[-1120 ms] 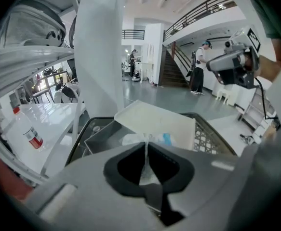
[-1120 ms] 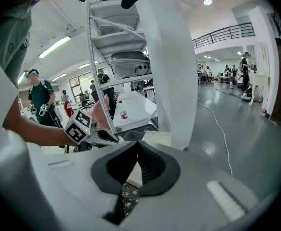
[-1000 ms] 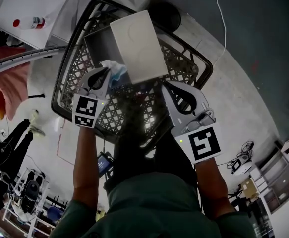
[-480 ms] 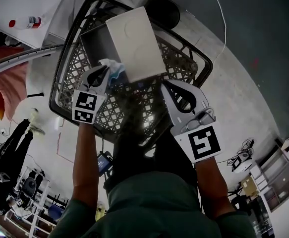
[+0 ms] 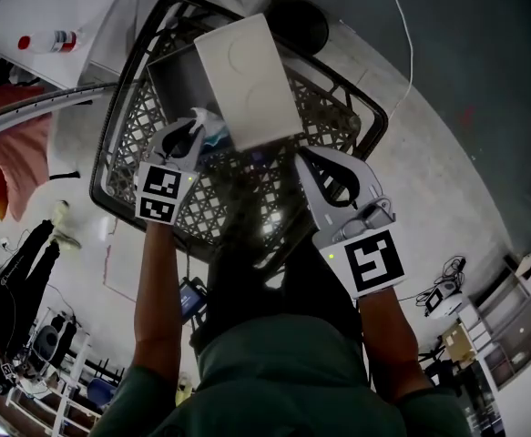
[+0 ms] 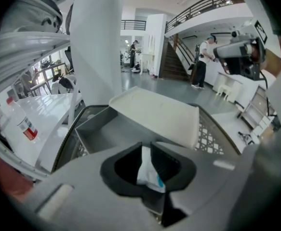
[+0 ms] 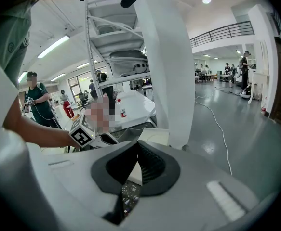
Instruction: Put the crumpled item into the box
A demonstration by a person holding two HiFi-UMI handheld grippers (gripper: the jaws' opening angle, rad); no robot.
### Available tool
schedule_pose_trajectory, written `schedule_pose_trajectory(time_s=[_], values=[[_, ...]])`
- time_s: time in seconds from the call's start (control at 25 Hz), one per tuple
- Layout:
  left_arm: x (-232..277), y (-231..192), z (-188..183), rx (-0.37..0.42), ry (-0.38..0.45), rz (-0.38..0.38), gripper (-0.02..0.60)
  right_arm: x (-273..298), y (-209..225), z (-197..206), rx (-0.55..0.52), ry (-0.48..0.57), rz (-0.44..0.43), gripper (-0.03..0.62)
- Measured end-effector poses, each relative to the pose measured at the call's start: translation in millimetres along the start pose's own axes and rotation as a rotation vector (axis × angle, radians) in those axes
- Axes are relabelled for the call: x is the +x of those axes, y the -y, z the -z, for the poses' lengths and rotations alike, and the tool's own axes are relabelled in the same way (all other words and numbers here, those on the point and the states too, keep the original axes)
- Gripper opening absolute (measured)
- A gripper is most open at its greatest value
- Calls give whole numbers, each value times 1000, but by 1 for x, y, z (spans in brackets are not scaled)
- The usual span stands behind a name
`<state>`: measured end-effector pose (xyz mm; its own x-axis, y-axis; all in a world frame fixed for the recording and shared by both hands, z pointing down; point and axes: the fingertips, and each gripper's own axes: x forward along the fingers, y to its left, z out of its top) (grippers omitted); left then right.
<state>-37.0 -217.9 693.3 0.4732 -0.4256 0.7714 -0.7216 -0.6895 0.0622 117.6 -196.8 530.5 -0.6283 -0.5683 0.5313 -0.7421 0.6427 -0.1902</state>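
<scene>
Just beside the box (image 5: 174, 76), the crumpled item (image 6: 148, 172) sits pinched between the opening jaws of the left gripper (image 6: 146, 146)

The crumpled item (image 6: 147, 171) looks like thin, soft paper, white with some blue. The box (image 5: 176, 78) is matt grey inside, and its lid (image 5: 251, 76) is smooth matt white. The basket (image 5: 342, 121) is black plastic lattice. The floor (image 5: 456, 98) is smooth and slightly glossy.

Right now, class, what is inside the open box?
Only bare grey walls and floor show inside the box. Its raised lid covers part of it. The crumpled item sits between the left gripper's opening jaws, not yet inside.
</scene>
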Motion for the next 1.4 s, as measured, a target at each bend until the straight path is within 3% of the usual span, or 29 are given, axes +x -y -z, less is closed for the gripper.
schedule_pose_trajectory(time_s=[0.6,1.4], values=[[-69,-5,-41,28,103,-35,60,-11,-34,-49,-74,41,-14,6],[-279,14,-133,118,430,-130,34,-78,-129,-148,-261,159,-63,6]])
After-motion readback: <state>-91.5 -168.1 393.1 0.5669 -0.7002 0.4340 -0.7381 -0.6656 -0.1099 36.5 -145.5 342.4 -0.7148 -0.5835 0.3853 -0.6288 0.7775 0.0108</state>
